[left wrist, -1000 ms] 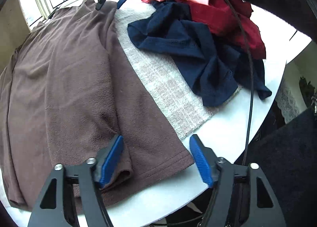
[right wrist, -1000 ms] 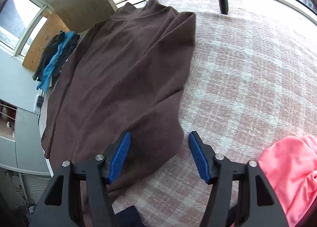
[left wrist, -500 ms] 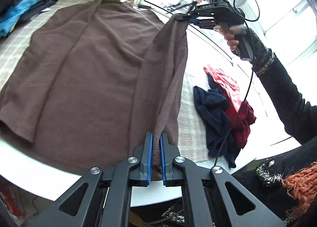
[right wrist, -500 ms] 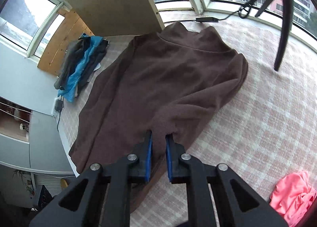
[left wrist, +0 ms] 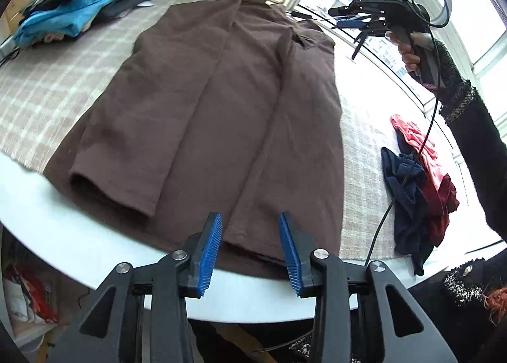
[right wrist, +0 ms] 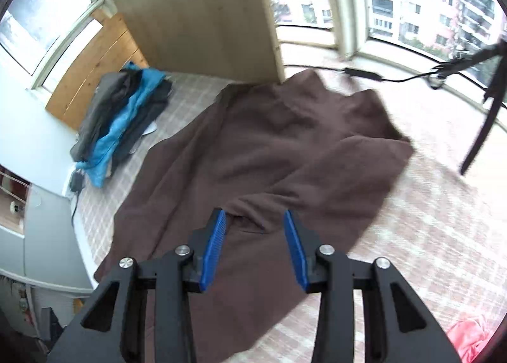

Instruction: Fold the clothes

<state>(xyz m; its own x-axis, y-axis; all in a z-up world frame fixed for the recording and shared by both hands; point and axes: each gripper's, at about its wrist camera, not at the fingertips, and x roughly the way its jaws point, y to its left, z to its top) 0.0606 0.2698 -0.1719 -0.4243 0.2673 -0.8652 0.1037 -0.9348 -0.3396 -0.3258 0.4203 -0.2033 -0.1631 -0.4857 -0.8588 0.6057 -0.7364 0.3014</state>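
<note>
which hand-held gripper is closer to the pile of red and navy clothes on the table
Left, probably. The left hand-held gripper hangs over the brown garment's near hem, beside the pile. The right hand-held gripper is raised beyond the collar end, jaws opening.

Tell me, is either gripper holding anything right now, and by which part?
Nothing is held. The left gripper and the right gripper are both opening, clear of the brown sweater, which lies loose on the table with one side folded over.
</note>
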